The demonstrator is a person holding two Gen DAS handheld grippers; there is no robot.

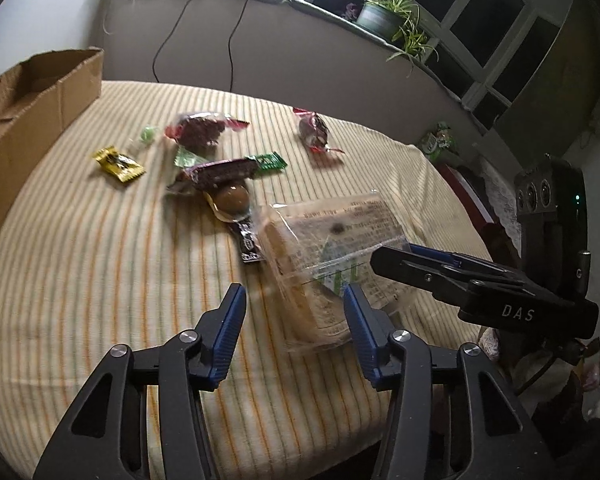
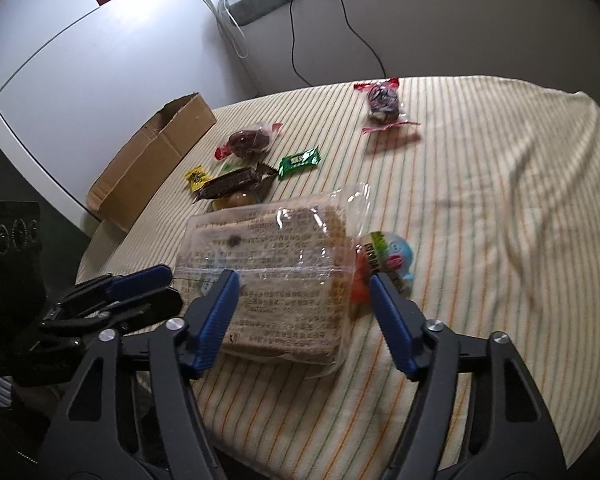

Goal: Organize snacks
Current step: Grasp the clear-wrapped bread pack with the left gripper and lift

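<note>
A clear bag of sliced bread (image 1: 324,240) (image 2: 272,276) lies on the striped cloth (image 1: 100,260) near the front edge. My left gripper (image 1: 296,320) stands open over the bag's near corner, its right finger overlapping the plastic. My right gripper (image 2: 304,312) is open too, its jaws straddling the bag's near end; it also shows as the right gripper (image 1: 420,268) in the left wrist view. A blue, green and orange snack (image 2: 384,256) sits against the bag's right side. Small wrapped snacks lie beyond: a yellow candy (image 1: 118,164), a dark bar (image 1: 224,172), a brown ball (image 1: 232,198).
An open cardboard box (image 1: 28,120) (image 2: 156,156) stands at the cloth's left edge. A red-wrapped snack (image 1: 314,130) lies apart at the back, a green wrapper (image 1: 268,162) near the pile. Two cables (image 1: 232,40) hang down the padded back. A potted plant (image 1: 384,16) sits on the sill.
</note>
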